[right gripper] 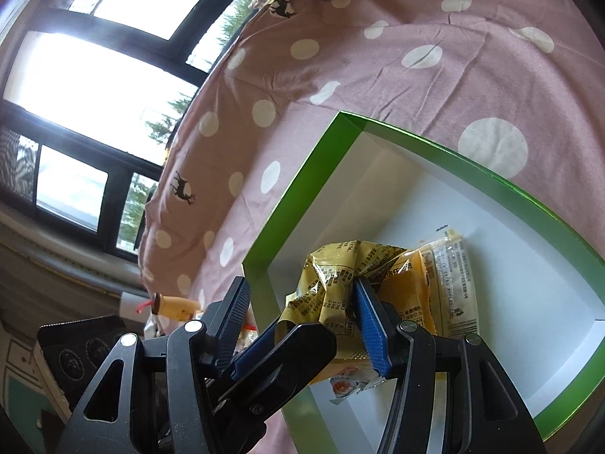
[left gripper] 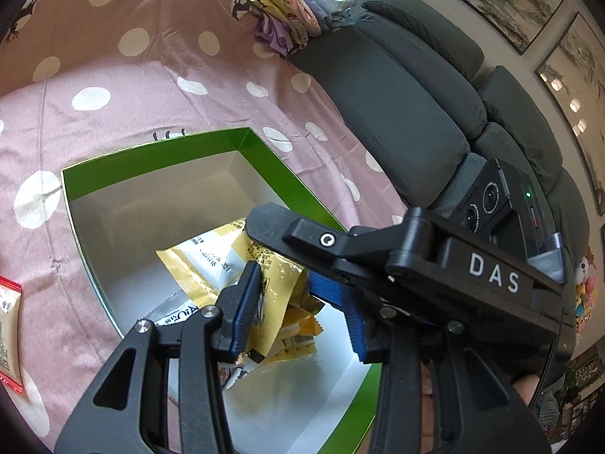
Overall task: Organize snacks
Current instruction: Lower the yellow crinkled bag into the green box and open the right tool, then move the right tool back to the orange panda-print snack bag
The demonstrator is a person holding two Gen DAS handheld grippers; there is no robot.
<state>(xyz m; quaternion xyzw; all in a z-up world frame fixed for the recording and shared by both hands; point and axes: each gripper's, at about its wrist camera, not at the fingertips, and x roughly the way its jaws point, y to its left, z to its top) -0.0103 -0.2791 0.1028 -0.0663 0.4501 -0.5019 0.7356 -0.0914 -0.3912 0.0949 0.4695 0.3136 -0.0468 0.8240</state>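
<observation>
Polka-dot sheet (left gripper: 151, 87); "DAS" hand-held gripper (left gripper: 378, 276).

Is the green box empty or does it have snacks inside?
Not empty. The green box is open-topped, and several yellow snack packets lie on its white floor.

Snack packets (left gripper: 211, 265) inside box (left gripper: 151, 153) on bedspread (left gripper: 151, 75); another packet (left gripper: 9, 325) left of box.

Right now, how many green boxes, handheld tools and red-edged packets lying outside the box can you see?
Green box: 1
Handheld tools: 2, the left tool and the right tool
Red-edged packet on the cloth: 1
Total: 4
</observation>
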